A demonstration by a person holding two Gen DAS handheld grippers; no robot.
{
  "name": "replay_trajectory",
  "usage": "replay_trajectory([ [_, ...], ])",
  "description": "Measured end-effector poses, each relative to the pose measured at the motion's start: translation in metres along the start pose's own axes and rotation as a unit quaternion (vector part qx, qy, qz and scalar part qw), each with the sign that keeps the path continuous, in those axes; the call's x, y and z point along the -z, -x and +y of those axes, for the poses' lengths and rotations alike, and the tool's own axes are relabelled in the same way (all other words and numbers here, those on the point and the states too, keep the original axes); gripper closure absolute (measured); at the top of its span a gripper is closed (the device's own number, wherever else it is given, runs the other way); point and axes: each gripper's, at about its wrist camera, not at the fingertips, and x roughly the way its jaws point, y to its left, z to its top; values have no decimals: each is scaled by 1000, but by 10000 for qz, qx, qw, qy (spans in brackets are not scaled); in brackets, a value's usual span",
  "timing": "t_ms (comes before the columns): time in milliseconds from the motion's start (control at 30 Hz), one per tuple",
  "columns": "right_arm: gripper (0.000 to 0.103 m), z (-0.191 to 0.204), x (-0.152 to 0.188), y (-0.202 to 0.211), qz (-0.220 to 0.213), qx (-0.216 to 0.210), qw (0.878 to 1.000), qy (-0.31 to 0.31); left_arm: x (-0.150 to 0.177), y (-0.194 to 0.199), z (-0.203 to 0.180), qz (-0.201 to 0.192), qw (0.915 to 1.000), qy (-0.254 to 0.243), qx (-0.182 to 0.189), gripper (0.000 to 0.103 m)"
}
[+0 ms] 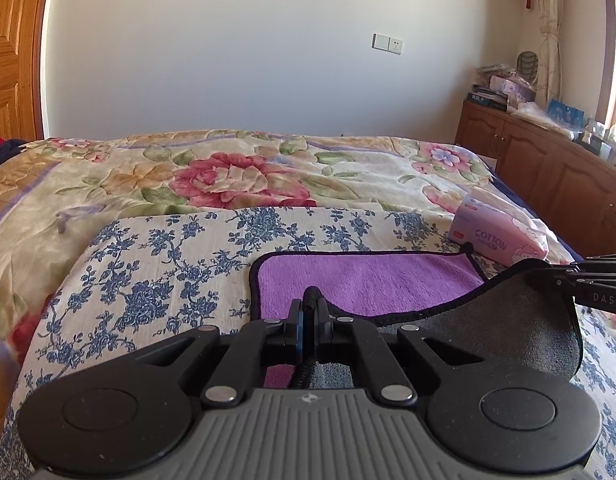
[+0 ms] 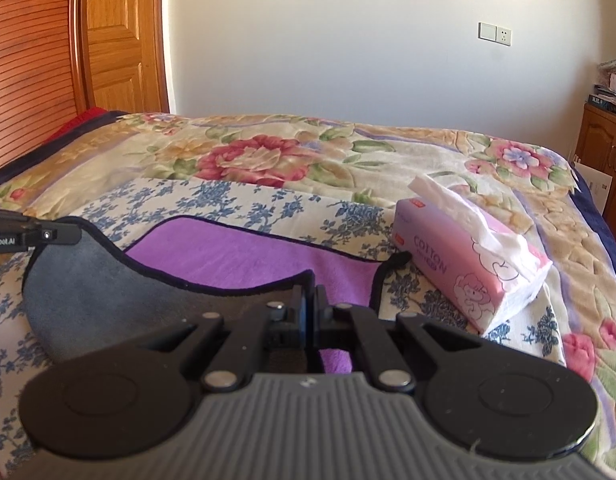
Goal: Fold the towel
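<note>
The left gripper (image 1: 308, 320) has its fingers pressed together on the dark-bound edge of the towel (image 1: 367, 284), with the hem caught in the narrow slit between them. The right gripper (image 2: 309, 312) pinches the same edge further along, its fingers equally tight with only a thin gap showing. Between the two grips the lifted edge sags, turning the grey underside up over the purple face, which lies flat on the blue-flowered cloth (image 1: 156, 272) spread across the bed (image 1: 236, 172). In the left wrist view the right gripper enters from the right edge. A pink tissue pack (image 2: 471, 264) sits just beyond the towel's far right corner. A wooden cabinet (image 1: 547, 168) stands at the far right.
</note>
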Motion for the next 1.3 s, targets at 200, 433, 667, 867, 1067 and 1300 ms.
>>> replay_trajectory([
  [200, 99, -4, -2, -11, -11, 37, 10000, 68, -9, -15, 2, 12, 10000, -8, -1, 98],
  [433, 99, -13, -6, -23, -75, 33, 10000, 33, -18, -27, 0, -37, 10000, -44, -6, 98],
  [667, 99, -21, -11, -35, -155, 20, 9999, -63, -26, -40, 2, -61, 9999, 0, -92, 98],
  [867, 99, -27, -17, -46, -256, 26, 9995, -175, -31, -56, 5, -15, 9997, -61, -227, 98],
  [1067, 99, -30, -17, -58, -325, 73, 9991, -260, -37, -70, 7, -8, 9991, -169, -393, 97],
  [1300, 99, -36, -18, -68, -380, 66, 9985, -379, -47, -84, 8, 8, 9985, -188, -515, 97],
])
